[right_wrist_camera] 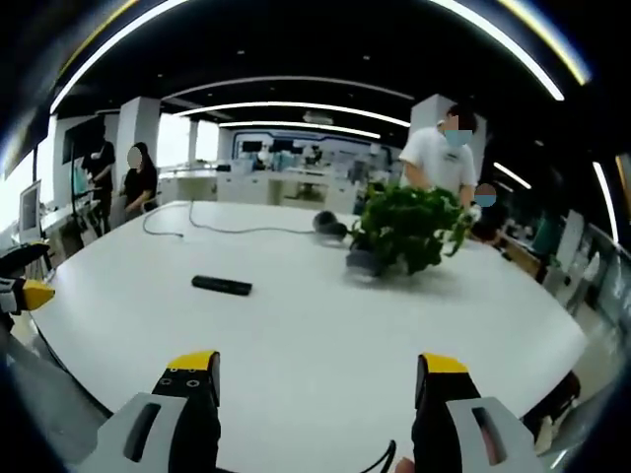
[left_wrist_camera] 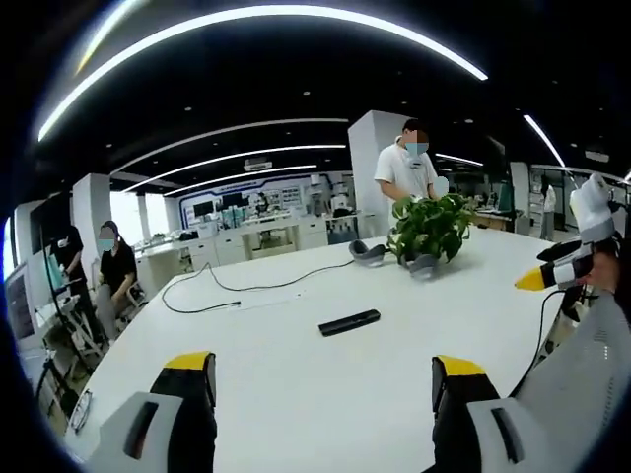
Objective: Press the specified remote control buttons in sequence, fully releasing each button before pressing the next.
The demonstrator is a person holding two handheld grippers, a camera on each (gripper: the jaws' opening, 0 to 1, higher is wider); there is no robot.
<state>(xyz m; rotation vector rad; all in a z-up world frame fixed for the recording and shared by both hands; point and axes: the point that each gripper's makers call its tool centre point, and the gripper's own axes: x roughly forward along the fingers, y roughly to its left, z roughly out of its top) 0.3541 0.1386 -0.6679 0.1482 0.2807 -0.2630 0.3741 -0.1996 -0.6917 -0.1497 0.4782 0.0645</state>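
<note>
The remote control (left_wrist_camera: 349, 322) lies flat on the white bench (left_wrist_camera: 296, 394), far from both tools. It is judged light, rigid and prone to sliding; one end should be steadied during pressing. The left tool (left_wrist_camera: 323, 379) and right tool (right_wrist_camera: 314, 379) are held wide apart, empty.

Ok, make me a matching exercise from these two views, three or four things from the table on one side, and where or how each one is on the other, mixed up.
Things:
1. remote control
2. potted plant
3. black cable
4. left gripper

Descriptions:
A. leafy, near the table's far edge
B. jaws apart, nothing between them
C. lying flat near the middle of the white table
D. looping across the tabletop

Pairs: 1-C, 2-A, 3-D, 4-B
</note>
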